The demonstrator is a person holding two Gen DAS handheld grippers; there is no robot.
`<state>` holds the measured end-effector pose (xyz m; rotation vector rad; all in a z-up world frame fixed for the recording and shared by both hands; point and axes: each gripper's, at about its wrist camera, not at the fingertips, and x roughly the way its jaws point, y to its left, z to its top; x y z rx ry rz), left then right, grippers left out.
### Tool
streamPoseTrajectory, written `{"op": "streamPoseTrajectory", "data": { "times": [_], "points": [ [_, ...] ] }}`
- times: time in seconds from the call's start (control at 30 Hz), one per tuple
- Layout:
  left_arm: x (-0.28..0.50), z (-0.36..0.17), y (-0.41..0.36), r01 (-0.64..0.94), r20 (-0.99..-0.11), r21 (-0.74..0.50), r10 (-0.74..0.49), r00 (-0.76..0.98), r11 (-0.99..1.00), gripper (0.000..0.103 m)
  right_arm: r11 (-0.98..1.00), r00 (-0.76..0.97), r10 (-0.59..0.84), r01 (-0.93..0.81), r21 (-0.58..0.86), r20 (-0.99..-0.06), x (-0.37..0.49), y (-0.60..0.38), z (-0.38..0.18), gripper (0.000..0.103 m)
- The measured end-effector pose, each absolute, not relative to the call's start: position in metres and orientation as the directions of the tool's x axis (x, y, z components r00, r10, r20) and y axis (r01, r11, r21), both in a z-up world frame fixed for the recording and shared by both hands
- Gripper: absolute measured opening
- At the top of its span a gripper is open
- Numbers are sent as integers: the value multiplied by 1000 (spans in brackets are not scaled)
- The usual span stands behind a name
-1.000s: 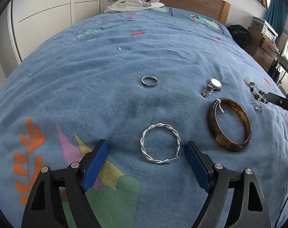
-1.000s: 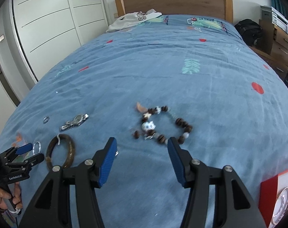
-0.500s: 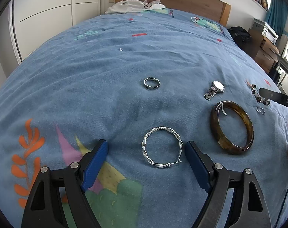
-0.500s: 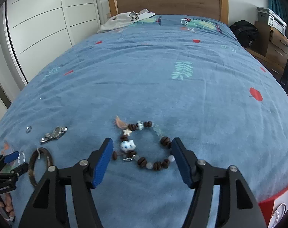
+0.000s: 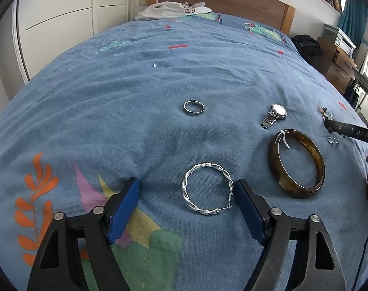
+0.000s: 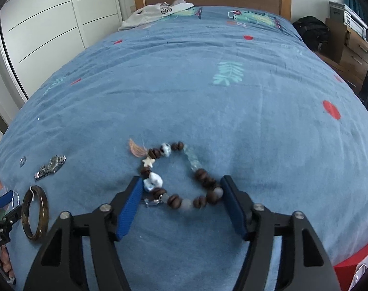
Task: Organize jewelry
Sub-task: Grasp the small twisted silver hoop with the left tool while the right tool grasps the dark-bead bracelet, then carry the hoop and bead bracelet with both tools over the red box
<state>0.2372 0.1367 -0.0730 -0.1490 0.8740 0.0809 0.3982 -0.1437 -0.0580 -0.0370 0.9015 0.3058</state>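
In the left wrist view, the left gripper (image 5: pixel 186 194) fills the bottom of the frame with its blue fingers (image 5: pixel 124 208) spread apart; its jaws have just been closing a little. Between them, lower centre, a twisted silver hoop (image 5: pixel 207 188) lies flat on the blue bedspread (image 5: pixel 111 101), its right edge just beside the right finger, the left finger well clear of it. Above it, at mid-frame, sits a plain silver ring (image 5: pixel 194 108). Further right lie a small silver watch (image 5: pixel 274 116) and, below it, a brown bangle (image 5: pixel 297 163) with a white tag. At the right edge a small ring (image 5: pixel 333 141) lies just under the dark tip of the other gripper.

In the right wrist view, the bangle (image 6: pixel 35 212) and watch (image 6: pixel 50 166) lie at lower left. The right gripper (image 6: pixel 181 196) sits at lower centre, its jaws having just been closing around a beaded bracelet (image 6: pixel 176 173) of brown, white and pale beads. The near part of the loop lies between the fingers (image 6: pixel 129 206); beads look to touch both pads, though blur leaves a firm clamp uncertain. A red box (image 6: pixel 354 269) shows at the lower right corner.
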Motion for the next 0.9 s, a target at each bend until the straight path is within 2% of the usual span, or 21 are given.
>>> {"op": "streamPoseTrajectory", "data": {
  "times": [0.03,0.1,0.17,0.3,0.33,0.9],
  "points": [
    [237,-72,138,-134,-767,-99,10,642,986,72,956,580,248,-277,99,-776,398,-145,-57,45],
    [236,-72,138,-138,-765,-101,12,644,985,67,955,576,257,-273,114,-776,397,-148,-57,25],
    [235,-71,138,-137,-763,-102,11,646,985,61,954,571,262,-275,120,-778,395,-149,-56,20],
    [236,-68,139,-129,-764,-104,4,646,986,41,952,570,271,-276,130,-776,388,-151,-54,18],
    [235,-67,139,-128,-765,-106,1,645,986,39,953,571,271,-275,131,-775,386,-151,-53,18],
    [205,-38,131,-120,-771,-103,-3,636,987,39,954,594,291,-241,179,-750,320,-174,-17,18]
  ]
}}
